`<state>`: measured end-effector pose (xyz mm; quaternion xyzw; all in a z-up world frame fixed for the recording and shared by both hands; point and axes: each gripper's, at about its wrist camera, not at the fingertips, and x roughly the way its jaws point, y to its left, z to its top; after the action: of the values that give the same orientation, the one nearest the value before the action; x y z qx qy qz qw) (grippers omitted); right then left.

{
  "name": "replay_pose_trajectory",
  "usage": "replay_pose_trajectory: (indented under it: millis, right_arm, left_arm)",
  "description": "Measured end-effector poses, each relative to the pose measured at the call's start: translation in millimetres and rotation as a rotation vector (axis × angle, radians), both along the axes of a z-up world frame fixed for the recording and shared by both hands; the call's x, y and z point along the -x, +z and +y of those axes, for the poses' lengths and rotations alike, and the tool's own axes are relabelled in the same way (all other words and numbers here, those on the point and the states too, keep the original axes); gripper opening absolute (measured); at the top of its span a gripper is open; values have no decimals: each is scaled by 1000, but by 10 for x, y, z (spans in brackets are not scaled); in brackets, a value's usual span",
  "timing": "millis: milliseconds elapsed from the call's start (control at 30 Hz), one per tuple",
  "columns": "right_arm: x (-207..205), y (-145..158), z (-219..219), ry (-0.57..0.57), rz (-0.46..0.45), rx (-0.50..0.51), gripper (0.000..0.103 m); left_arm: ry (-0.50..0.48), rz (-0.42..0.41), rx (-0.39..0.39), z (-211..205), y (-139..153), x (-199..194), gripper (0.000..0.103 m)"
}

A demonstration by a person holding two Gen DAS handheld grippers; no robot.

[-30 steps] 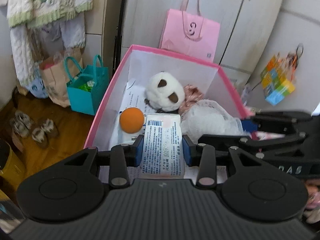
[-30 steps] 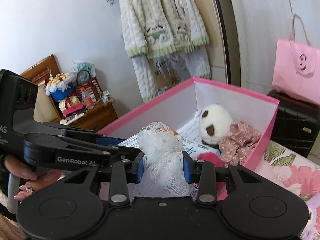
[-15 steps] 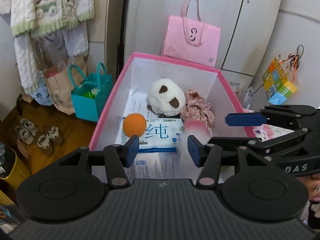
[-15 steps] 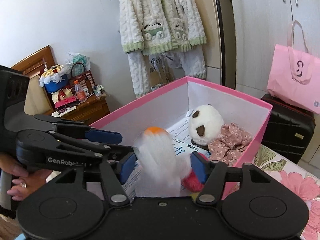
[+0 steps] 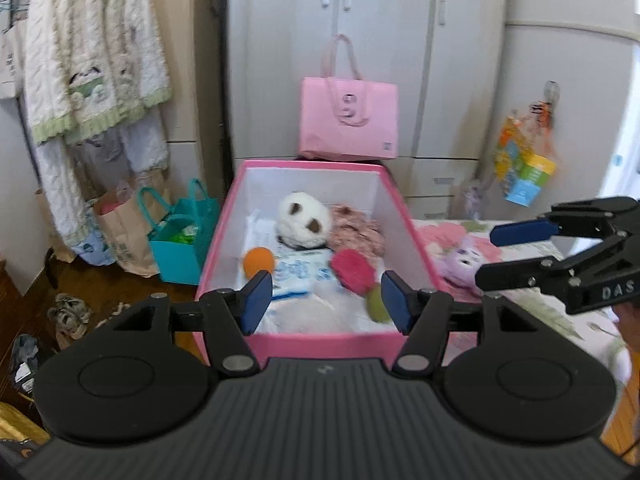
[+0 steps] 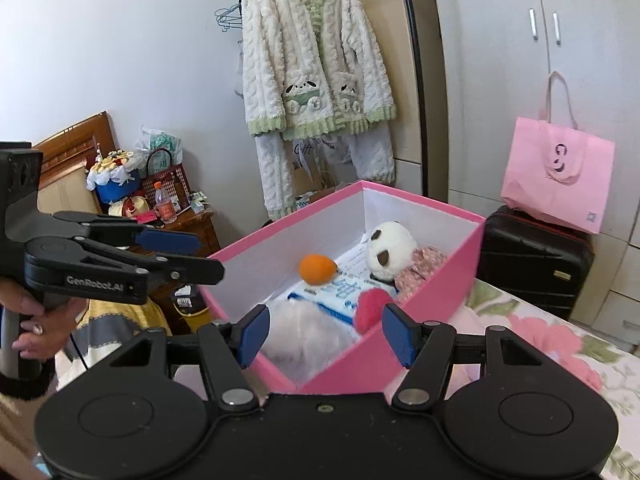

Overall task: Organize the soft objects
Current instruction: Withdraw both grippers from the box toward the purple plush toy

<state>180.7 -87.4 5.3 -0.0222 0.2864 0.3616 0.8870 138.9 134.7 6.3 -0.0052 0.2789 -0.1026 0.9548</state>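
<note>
A pink box [image 5: 324, 338] [image 6: 440, 280] stands on a floral bed. In it lie a panda plush [image 5: 304, 220] [image 6: 390, 249], a floral cloth [image 5: 358, 230], an orange ball [image 5: 259, 261] [image 6: 318, 269], a blue-and-white tissue pack [image 5: 298, 274] [image 6: 340, 292], a red fluffy item [image 5: 352, 270] [image 6: 372, 307], a green ball [image 5: 378, 304] and a white mesh puff [image 5: 304, 312] [image 6: 304, 338]. My left gripper [image 5: 326, 300] is open and empty above the box's near rim. My right gripper [image 6: 326, 338] is open and empty above the box's near corner.
A purple plush [image 5: 464, 262] lies on the bed right of the box. A pink bag [image 5: 348, 120] sits on a black suitcase [image 6: 532, 256] behind. Teal and paper bags [image 5: 176, 240] stand on the floor at left. A cluttered nightstand [image 6: 176, 220] is at left.
The left gripper opened and dropped the tissue pack into the box. The right gripper opened and dropped the white mesh puff in. Both have pulled back from the box.
</note>
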Motion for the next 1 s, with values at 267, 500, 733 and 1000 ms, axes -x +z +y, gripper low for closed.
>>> replay_pose_trajectory:
  millis: [267, 500, 733, 1000]
  right_arm:
    - [492, 123, -291, -25, -20, 30, 69]
    - [775, 39, -527, -52, -19, 63, 70]
    - [1037, -55, -771, -75, -47, 85, 71]
    - [1159, -151, -987, -76, -76, 61, 76]
  left_arm:
    - [-112, -7, -14, -241, 127, 447, 61]
    - [-182, -15, -49, -430, 200, 708, 62]
    - [-239, 7, -70, -664, 180, 754, 64]
    - [-319, 26, -72, -1058, 118, 631, 64]
